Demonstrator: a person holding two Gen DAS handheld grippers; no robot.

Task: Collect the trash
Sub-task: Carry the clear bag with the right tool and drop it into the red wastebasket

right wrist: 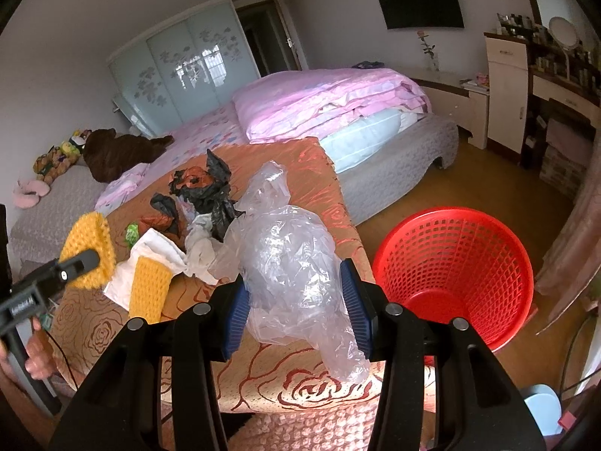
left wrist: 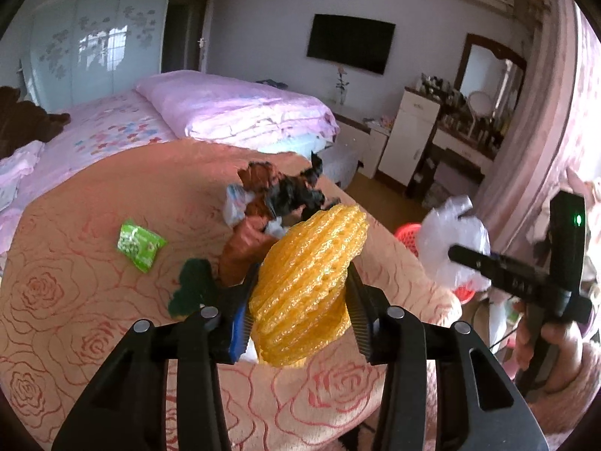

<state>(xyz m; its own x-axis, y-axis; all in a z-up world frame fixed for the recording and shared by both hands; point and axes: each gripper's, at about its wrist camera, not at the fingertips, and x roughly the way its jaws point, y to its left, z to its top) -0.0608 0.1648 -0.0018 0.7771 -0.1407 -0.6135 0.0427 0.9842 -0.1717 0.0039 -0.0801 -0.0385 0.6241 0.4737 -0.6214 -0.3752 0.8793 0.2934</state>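
A: Yellow foam netting (left wrist: 308, 285) sat pinched between the fingers of the left gripper (left wrist: 300, 300), lifted above the rose-patterned blanket (left wrist: 75, 300).

B: And the right gripper (right wrist: 296, 300)?

A: Its fingers were clamped on a crumpled clear plastic bag (right wrist: 289, 263), held over the blanket's edge, just beside the red basket (right wrist: 454, 274) on the floor.

B: What lay on the blanket?

A: 1 green wrapper (left wrist: 139, 242), a heap of black and orange bags (right wrist: 203, 188), white paper (right wrist: 157, 251) and 1 more yellow foam piece (right wrist: 148, 289) resting on it.
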